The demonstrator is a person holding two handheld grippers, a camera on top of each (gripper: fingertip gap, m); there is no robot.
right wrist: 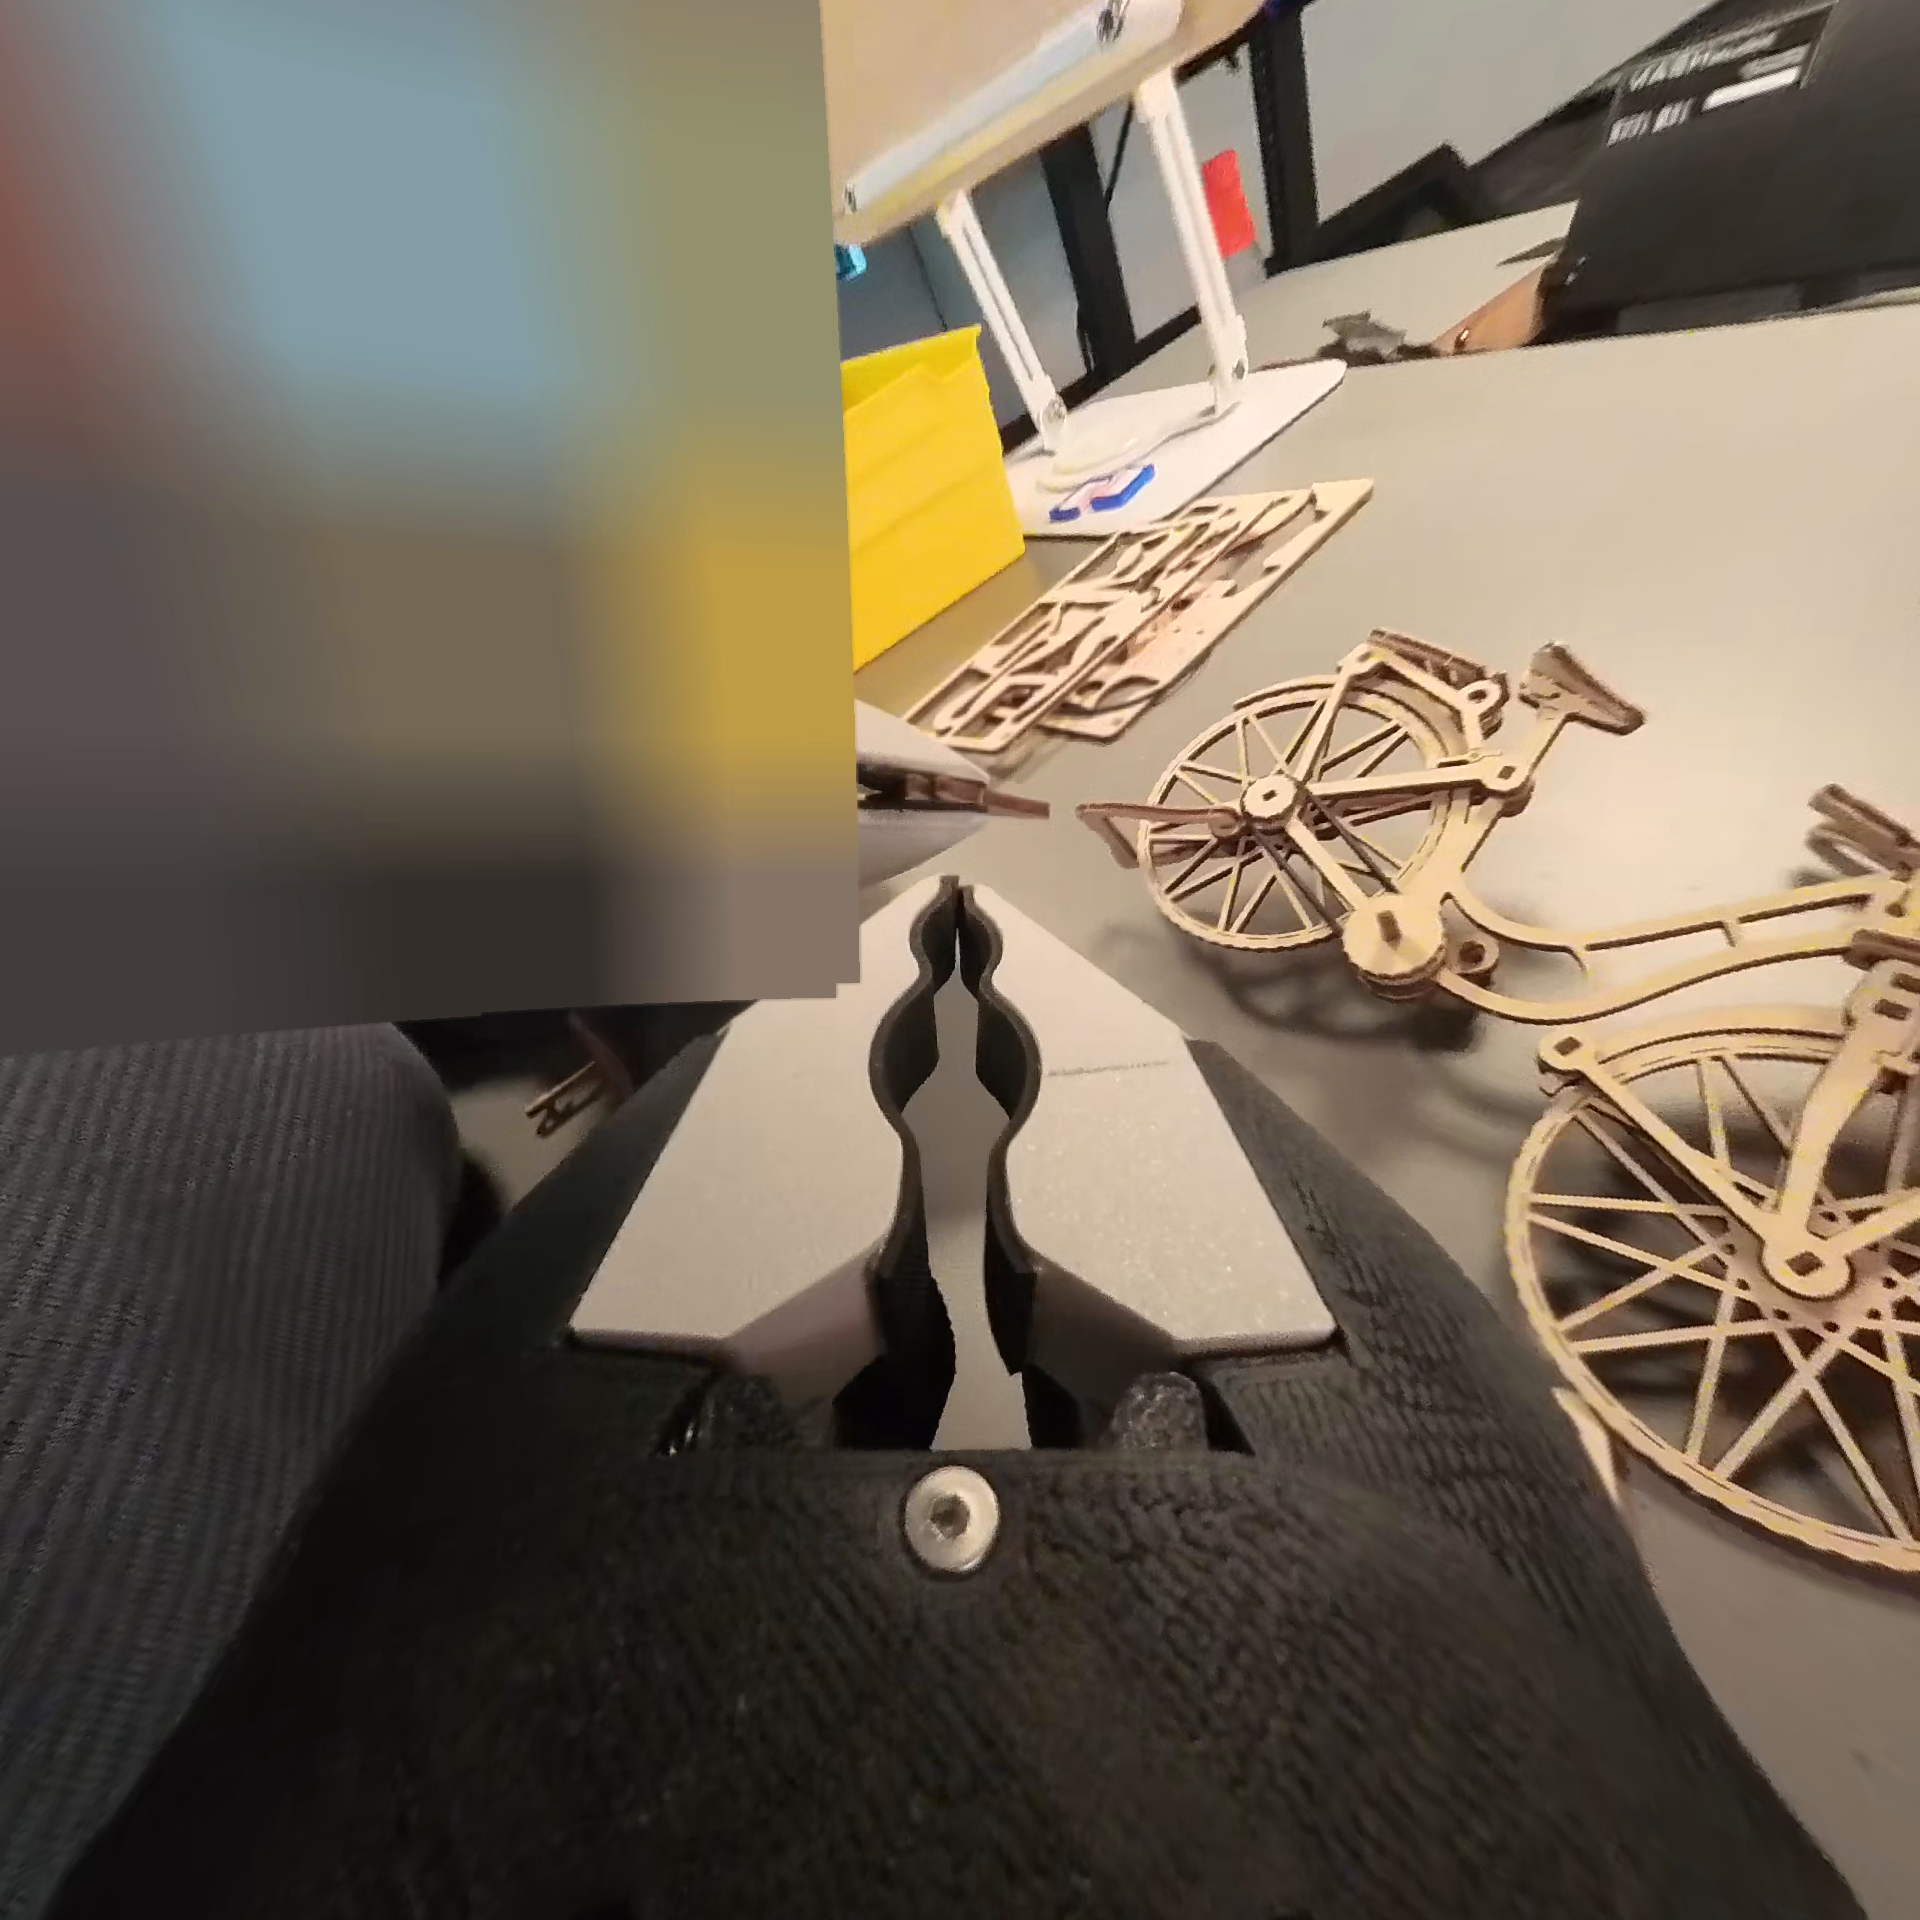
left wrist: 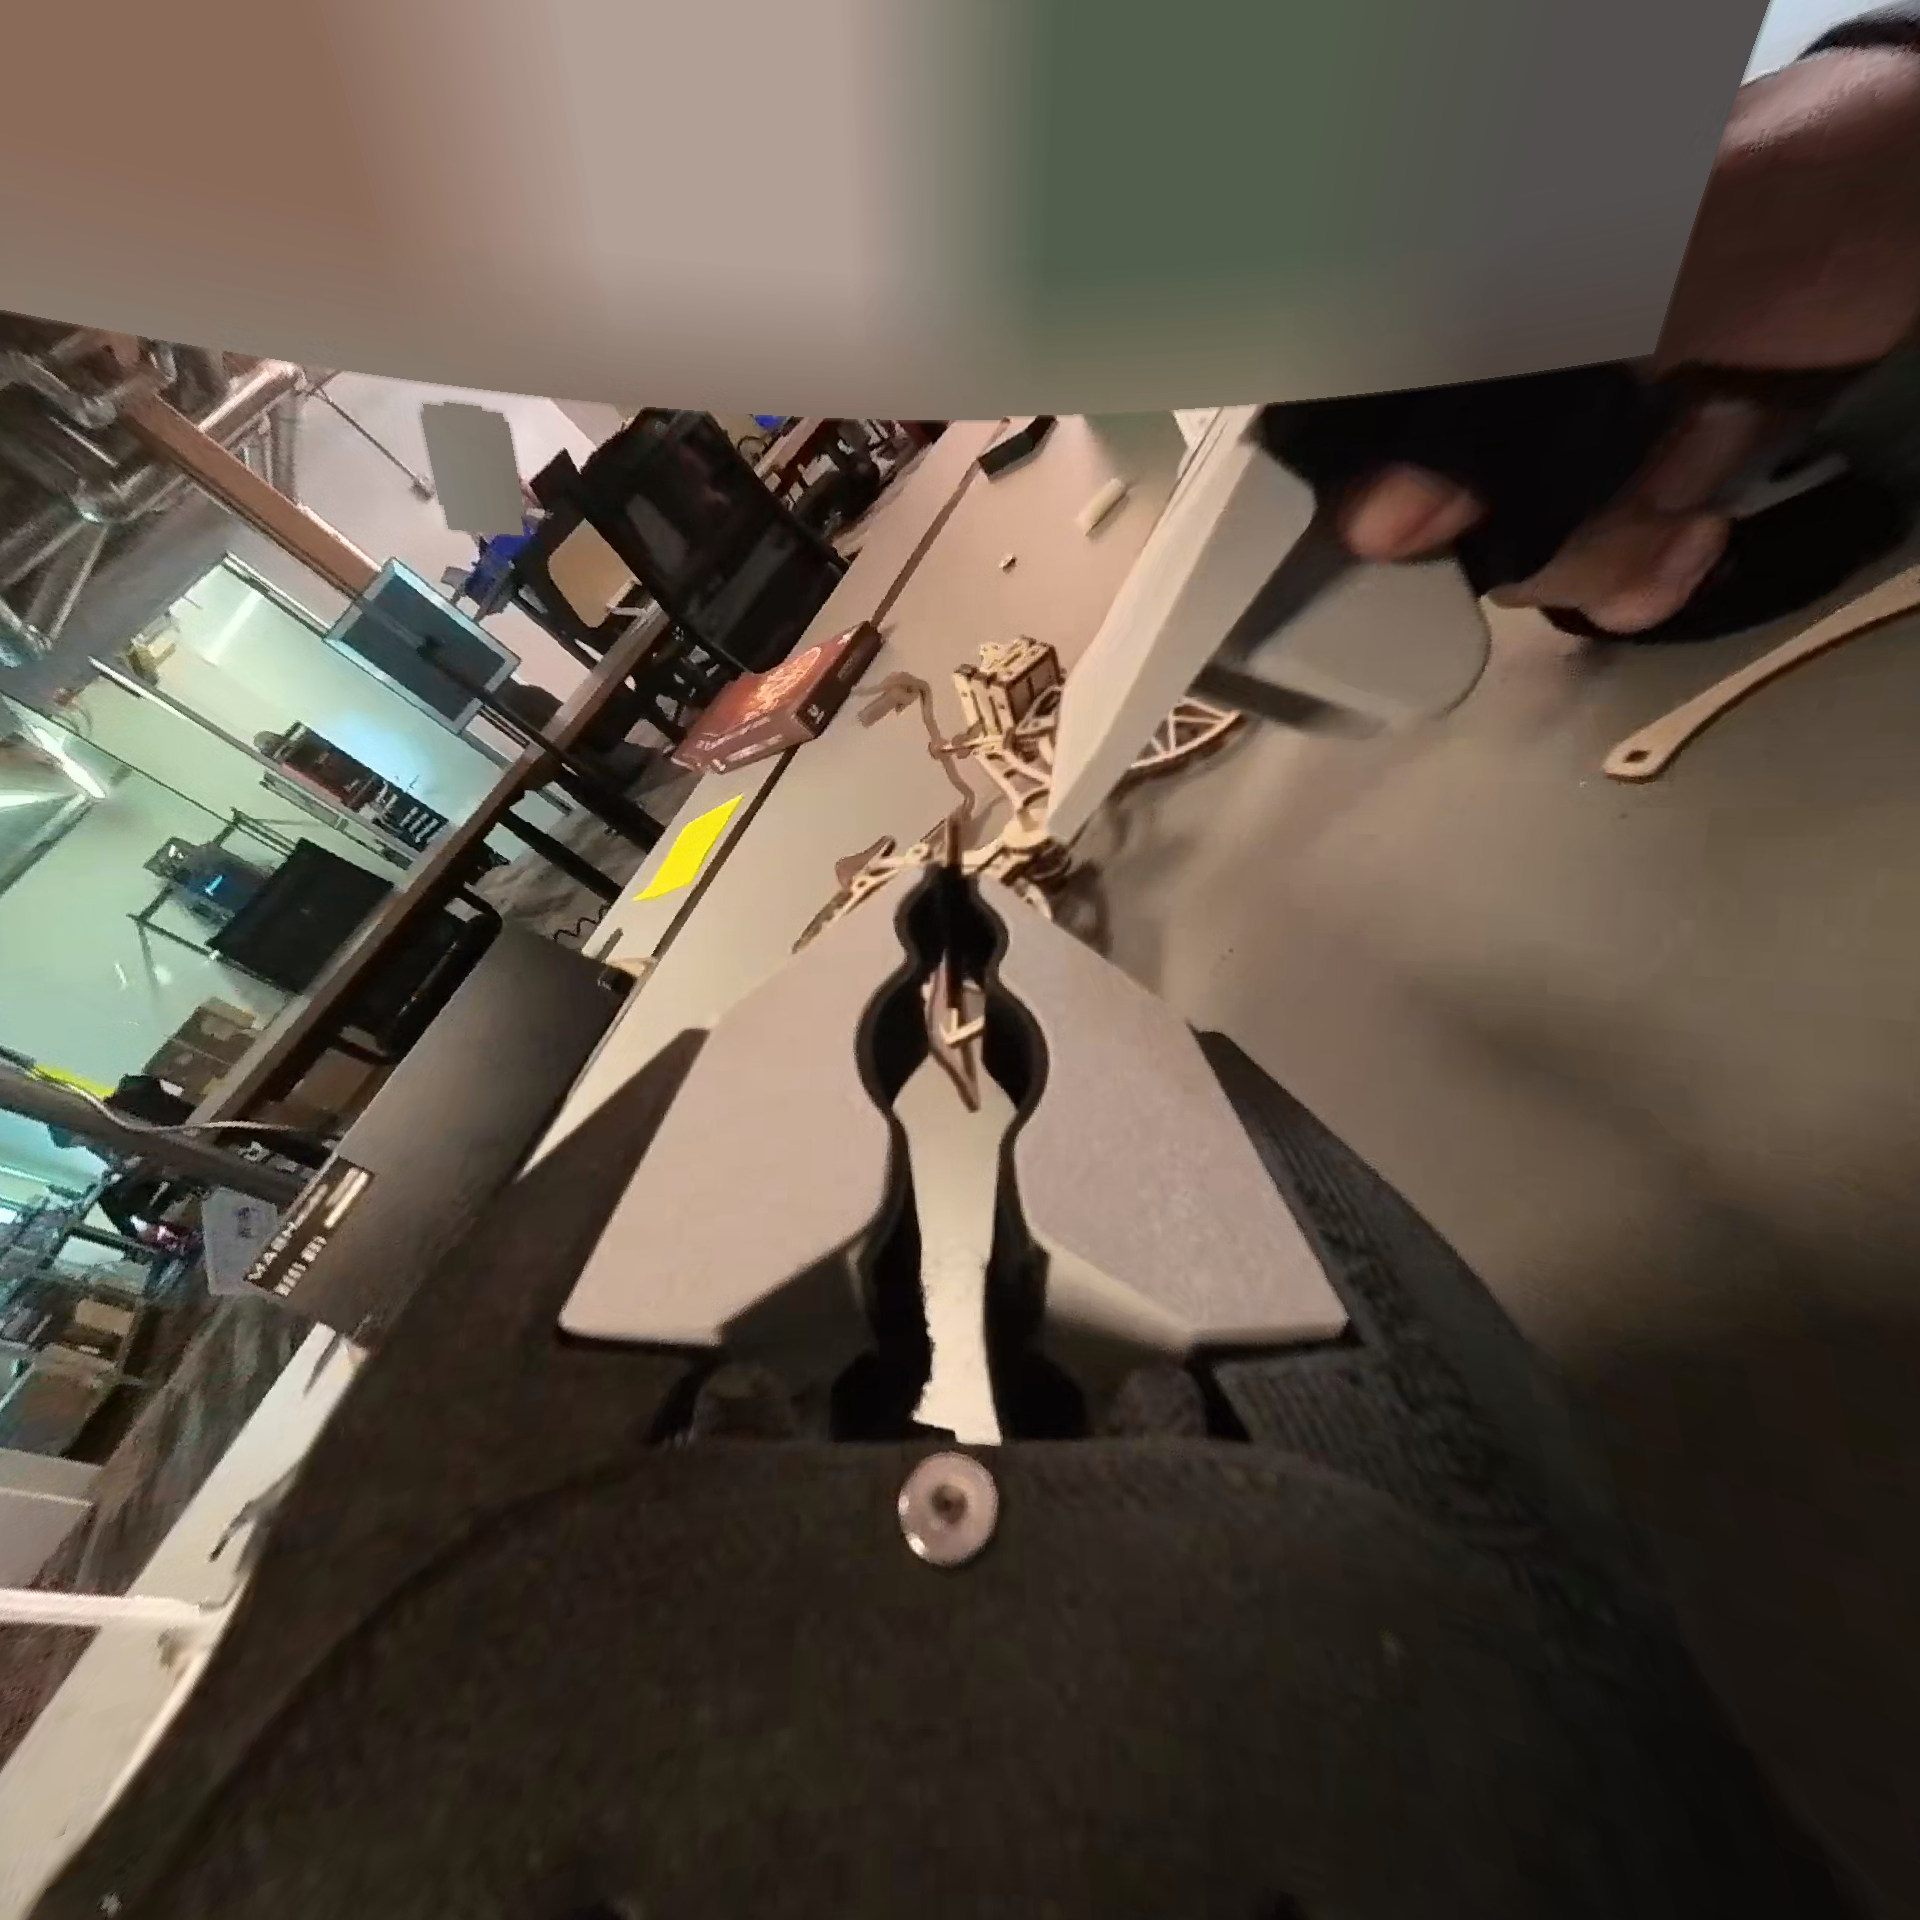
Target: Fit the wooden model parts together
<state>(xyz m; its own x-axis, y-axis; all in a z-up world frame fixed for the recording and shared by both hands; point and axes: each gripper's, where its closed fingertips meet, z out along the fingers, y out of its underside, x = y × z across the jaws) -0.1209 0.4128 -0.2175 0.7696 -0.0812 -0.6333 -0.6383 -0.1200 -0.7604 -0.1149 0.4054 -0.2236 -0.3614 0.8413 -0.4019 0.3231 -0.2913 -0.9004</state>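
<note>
A wooden bicycle model (right wrist: pixel 1382 883) lies flat on the grey table (right wrist: pixel 1558 499), to the right of my right gripper (right wrist: pixel 954 896). That gripper is shut with nothing between its jaws. My left gripper (left wrist: pixel 948 878) is shut on a small thin wooden part (left wrist: pixel 958 1023) that stands edge-on between the jaws. Its tip points at the model (left wrist: pixel 1003 727). In the right wrist view the left gripper (right wrist: pixel 920 800) shows just beyond my right tip, with the dark wooden part (right wrist: pixel 1013 805) sticking out toward the rear wheel. A gloved hand (left wrist: pixel 1558 520) holds the right gripper (left wrist: pixel 1070 805).
Punched-out wooden part sheets (right wrist: pixel 1122 623) lie behind the model, with a yellow bin (right wrist: pixel 925 488) and a white stand (right wrist: pixel 1174 416) farther back. A loose curved wooden strip (left wrist: pixel 1745 696), a red-brown box (left wrist: pixel 779 707) and a yellow note (left wrist: pixel 691 847) also lie on the table. Only a small space, under 4 cm, lies between the two pairs of fingers.
</note>
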